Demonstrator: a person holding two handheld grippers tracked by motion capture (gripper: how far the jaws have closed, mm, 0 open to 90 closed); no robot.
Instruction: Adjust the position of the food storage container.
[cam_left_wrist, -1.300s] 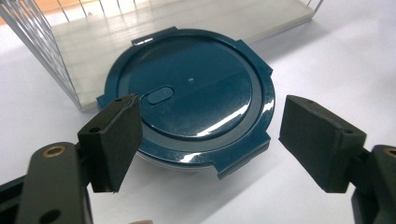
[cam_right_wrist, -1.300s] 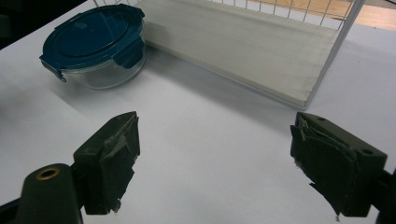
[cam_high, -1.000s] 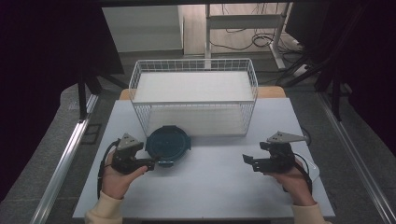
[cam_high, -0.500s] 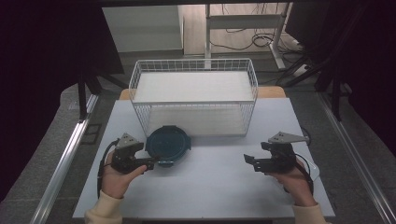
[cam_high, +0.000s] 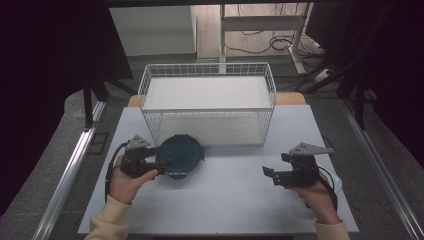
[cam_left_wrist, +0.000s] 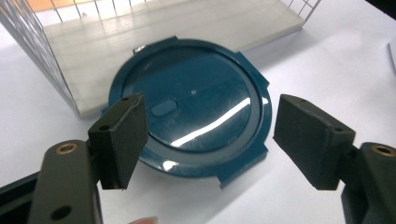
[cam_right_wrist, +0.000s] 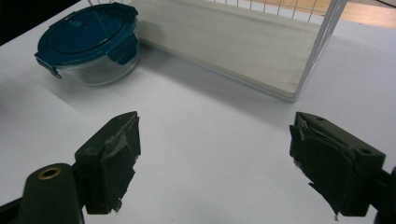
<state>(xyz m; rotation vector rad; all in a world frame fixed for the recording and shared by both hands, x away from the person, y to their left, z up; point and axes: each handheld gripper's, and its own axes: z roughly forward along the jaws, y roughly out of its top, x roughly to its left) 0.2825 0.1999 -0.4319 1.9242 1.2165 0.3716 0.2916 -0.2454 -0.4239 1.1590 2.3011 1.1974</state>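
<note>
A round glass container with a dark teal clip lid (cam_high: 178, 155) is sitting on the white table (cam_high: 225, 200), just in front of the white wire basket's (cam_high: 207, 75) left end. The left gripper (cam_high: 159, 167) is hovering at its near-left rim; the right gripper (cam_high: 269, 173) is waiting well apart, rightward.

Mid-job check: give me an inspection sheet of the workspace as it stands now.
Surface: white table, bare in front.
Job's things: round glass container with blue lid, lid on, standing just in front of the white wire basket.
Clutter: nothing seen.
Grippers: left gripper over the lid, its jaws just been closing, pads not yet touching; right gripper open above bare table.
Cables: one trailing from each gripper; more on the floor behind.
Surroundings: dark, metal frame legs beyond the table.
</note>
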